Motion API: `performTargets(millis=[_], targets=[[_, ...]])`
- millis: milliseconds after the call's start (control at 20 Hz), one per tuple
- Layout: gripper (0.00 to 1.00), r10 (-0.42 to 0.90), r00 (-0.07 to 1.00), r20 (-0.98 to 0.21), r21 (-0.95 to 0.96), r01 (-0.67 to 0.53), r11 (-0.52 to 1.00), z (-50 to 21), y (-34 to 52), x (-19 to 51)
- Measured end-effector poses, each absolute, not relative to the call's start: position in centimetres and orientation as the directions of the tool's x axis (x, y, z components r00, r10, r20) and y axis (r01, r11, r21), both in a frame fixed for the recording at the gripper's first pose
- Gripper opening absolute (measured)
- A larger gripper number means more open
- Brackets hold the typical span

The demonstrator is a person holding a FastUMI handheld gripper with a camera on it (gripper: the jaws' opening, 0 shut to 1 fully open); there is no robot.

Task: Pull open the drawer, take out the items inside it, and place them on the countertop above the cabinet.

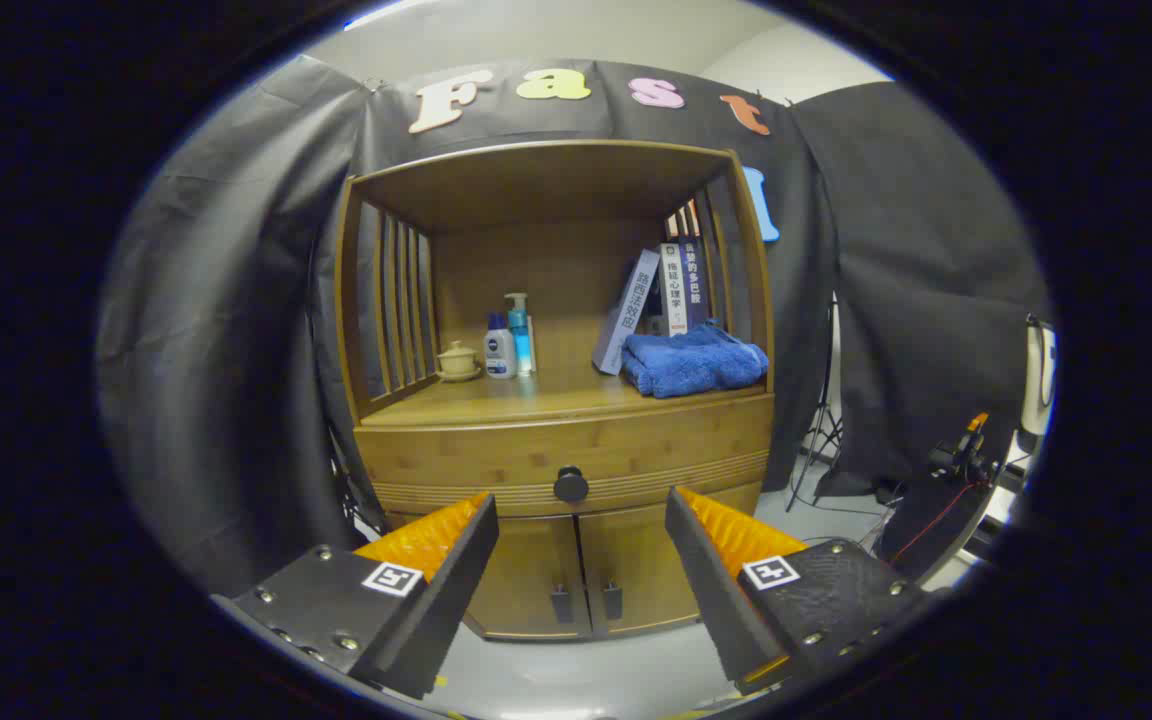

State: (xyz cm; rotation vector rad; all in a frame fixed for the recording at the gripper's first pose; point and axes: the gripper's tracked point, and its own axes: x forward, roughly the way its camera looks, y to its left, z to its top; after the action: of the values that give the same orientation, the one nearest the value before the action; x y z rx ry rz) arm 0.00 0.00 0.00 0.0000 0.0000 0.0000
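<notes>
Two fingers of my gripper (581, 525) spread wide, empty; approaching off-centre, I risk slipping off the far knob (571, 485) on the closed drawer (496, 455).

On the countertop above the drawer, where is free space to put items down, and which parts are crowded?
The bare wood of the countertop lies between the bottles and the blue towel. Left is crowded by the cup and bottles, right by the towel and books. The hand-held gripper is open before the closed drawer.

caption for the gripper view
Open fingers approach the shut drawer's knob; towel and bottles on the countertop.
</notes>
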Motion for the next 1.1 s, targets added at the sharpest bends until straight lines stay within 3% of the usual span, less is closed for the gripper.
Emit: performTargets(millis=[1100], targets=[[1.0, -0.001, 1.0, 0.017, 0.048, 0.0, 0.999, -0.9, 0.4, 2.8]])
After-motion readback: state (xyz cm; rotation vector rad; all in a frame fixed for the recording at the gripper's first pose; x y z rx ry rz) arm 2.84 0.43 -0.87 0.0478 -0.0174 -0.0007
